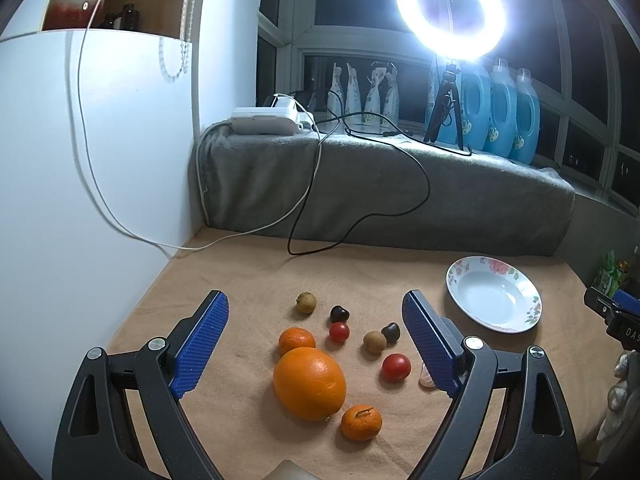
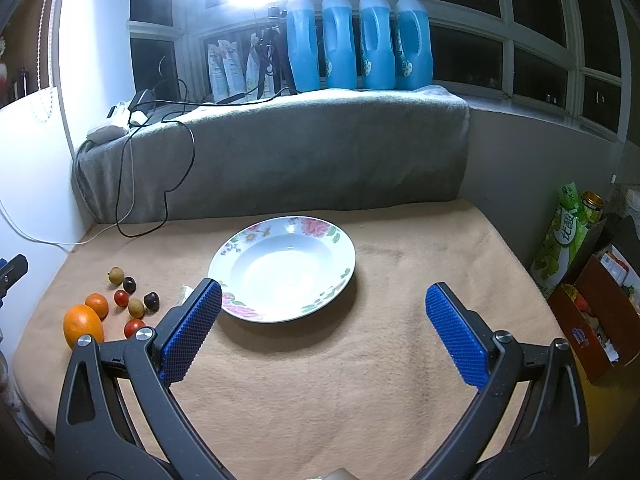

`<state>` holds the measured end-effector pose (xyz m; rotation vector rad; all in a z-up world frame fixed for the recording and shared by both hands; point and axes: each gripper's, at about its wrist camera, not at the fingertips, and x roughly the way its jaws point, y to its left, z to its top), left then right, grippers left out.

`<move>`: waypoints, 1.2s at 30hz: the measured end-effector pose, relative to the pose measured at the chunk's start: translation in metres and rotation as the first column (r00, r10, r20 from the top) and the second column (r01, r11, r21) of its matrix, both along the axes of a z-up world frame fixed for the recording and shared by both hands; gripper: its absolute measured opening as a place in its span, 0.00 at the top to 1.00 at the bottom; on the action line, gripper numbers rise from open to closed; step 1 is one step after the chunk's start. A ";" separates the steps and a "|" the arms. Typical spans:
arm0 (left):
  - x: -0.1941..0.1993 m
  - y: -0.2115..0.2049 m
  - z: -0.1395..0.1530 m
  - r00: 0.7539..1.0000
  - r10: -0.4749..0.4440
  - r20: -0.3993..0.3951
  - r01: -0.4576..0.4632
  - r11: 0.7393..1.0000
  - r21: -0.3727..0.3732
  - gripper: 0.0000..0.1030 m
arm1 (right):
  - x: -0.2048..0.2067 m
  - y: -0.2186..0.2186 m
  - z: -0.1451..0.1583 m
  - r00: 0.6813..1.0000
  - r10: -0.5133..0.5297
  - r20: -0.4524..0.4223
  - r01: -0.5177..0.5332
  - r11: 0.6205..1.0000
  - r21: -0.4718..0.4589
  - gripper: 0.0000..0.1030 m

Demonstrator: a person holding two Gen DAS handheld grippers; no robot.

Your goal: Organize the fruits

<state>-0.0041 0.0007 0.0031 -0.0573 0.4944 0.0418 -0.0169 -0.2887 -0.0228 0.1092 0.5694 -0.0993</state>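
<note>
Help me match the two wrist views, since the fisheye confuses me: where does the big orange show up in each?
Left wrist view: the big orange lies low in the centre, between the fingers of the open left hand-held gripper.
Right wrist view: the big orange sits at the far left edge, partly behind the right hand-held gripper's arm.
Shared landmark: the floral plate, right of the fruit in both views.
</note>
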 end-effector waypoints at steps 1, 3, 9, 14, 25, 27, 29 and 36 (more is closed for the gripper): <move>0.000 0.000 0.000 1.000 -0.001 0.000 0.001 1.000 0.000 0.14 | 0.000 -0.001 0.000 1.000 0.000 0.000 0.000 1.000 0.002 0.00; 0.000 0.000 0.000 1.000 -0.002 -0.001 0.002 1.000 0.001 0.14 | 0.000 0.000 0.000 1.000 0.001 -0.001 -0.001 1.000 0.003 0.00; 0.000 0.000 0.000 1.000 -0.004 -0.005 0.004 1.000 -0.001 0.14 | 0.001 0.000 -0.001 1.000 0.003 -0.004 -0.003 1.000 0.005 0.00; 0.000 0.002 -0.001 1.000 0.001 -0.006 -0.001 1.000 -0.003 0.14 | 0.003 0.004 -0.002 1.000 0.010 -0.012 -0.010 1.000 0.006 0.00; 0.001 0.004 -0.005 1.000 -0.004 -0.016 0.004 1.000 -0.007 0.14 | 0.005 0.009 -0.003 1.000 0.025 -0.012 -0.025 1.000 0.002 0.00; 0.002 0.006 -0.008 1.000 0.002 -0.022 -0.002 1.000 -0.010 0.14 | 0.006 0.012 -0.004 0.999 0.032 -0.013 -0.032 0.999 -0.001 0.00; 0.002 0.009 -0.011 1.000 0.003 -0.030 -0.003 1.000 -0.018 0.14 | 0.008 0.015 -0.004 0.999 0.046 -0.012 -0.046 0.999 0.001 0.00; 0.004 0.023 -0.028 0.996 -0.024 -0.084 0.017 0.996 -0.082 0.14 | 0.020 0.035 -0.006 0.989 0.149 -0.020 -0.149 0.989 0.002 0.00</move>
